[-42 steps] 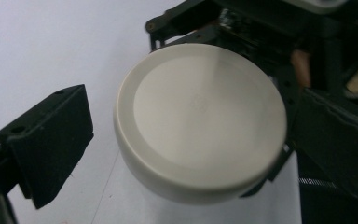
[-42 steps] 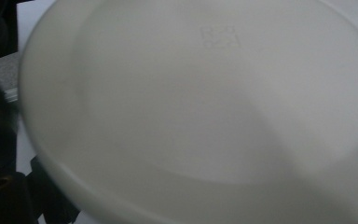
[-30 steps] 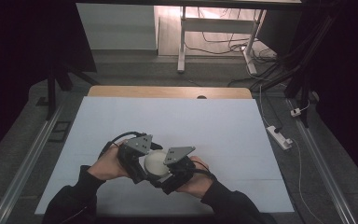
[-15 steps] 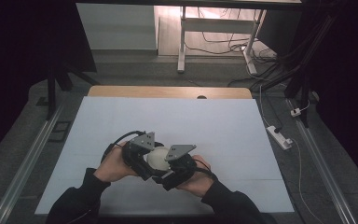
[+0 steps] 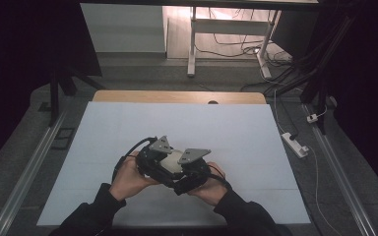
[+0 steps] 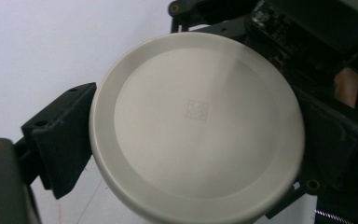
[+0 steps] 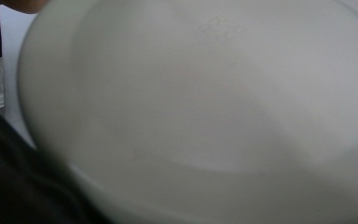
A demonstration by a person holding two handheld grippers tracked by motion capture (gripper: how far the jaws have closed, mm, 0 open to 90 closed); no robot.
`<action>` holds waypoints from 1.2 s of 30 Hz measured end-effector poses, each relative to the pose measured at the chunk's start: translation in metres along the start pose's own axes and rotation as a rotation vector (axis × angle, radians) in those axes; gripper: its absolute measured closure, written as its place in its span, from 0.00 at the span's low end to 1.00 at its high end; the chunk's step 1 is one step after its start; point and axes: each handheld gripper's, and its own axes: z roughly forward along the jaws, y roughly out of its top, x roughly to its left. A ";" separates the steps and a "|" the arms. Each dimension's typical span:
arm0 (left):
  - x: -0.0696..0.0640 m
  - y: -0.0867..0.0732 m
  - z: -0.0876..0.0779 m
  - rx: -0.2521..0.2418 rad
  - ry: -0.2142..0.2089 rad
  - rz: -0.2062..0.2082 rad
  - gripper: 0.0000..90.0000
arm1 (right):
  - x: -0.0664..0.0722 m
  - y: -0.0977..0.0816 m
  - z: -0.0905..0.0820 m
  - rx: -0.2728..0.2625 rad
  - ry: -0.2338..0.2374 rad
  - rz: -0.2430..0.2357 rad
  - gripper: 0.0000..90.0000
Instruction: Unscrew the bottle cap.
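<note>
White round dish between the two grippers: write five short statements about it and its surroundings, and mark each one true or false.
1. The white round dish is held up between the left gripper and the right gripper. True.
2. The dish is square. False: it is round.
3. A small square code mark sits on the dish's flat face. True.
4. The table cover is bright red. False: it is pale, near white.
5. A power strip lies on the floor right of the table. True.

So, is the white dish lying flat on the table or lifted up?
Lifted and tipped: the white dish shows its round underside, with the table behind it.
</note>
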 end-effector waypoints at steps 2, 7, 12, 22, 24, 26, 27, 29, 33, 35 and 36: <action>0.002 0.000 -0.003 -0.007 -0.019 0.020 0.04 | 0.001 0.000 0.000 -0.002 0.003 -0.001 0.07; 0.009 -0.003 -0.023 -0.034 -0.087 0.087 0.02 | 0.006 0.002 -0.001 -0.014 0.043 -0.028 0.07; 0.011 -0.009 -0.035 -0.017 -0.173 0.200 0.02 | 0.011 0.003 -0.002 -0.030 0.106 -0.064 0.07; 0.006 -0.013 -0.029 -0.013 -0.262 0.295 0.08 | 0.023 0.006 -0.004 -0.042 0.167 -0.129 0.07; 0.004 -0.013 -0.028 -0.025 -0.241 0.300 0.08 | 0.022 0.006 -0.005 -0.042 0.158 -0.125 0.07; 0.004 -0.013 -0.027 -0.038 -0.216 0.281 0.08 | 0.020 0.006 -0.005 -0.042 0.140 -0.116 0.07; 0.005 -0.012 -0.026 -0.044 -0.195 0.249 0.08 | 0.018 0.006 -0.006 -0.039 0.130 -0.110 0.07; 0.005 -0.011 -0.023 -0.044 -0.171 0.213 0.08 | 0.016 0.006 -0.006 -0.036 0.111 -0.099 0.07; 0.004 -0.008 -0.018 -0.026 -0.125 0.163 0.08 | 0.011 0.004 -0.004 -0.023 0.079 -0.062 0.07; 0.003 -0.006 -0.015 -0.021 -0.090 0.114 0.08 | 0.009 0.003 -0.003 -0.021 0.066 -0.056 0.07; 0.002 -0.005 -0.013 -0.018 -0.070 0.093 0.08 | 0.008 0.003 -0.003 -0.018 0.058 -0.049 0.07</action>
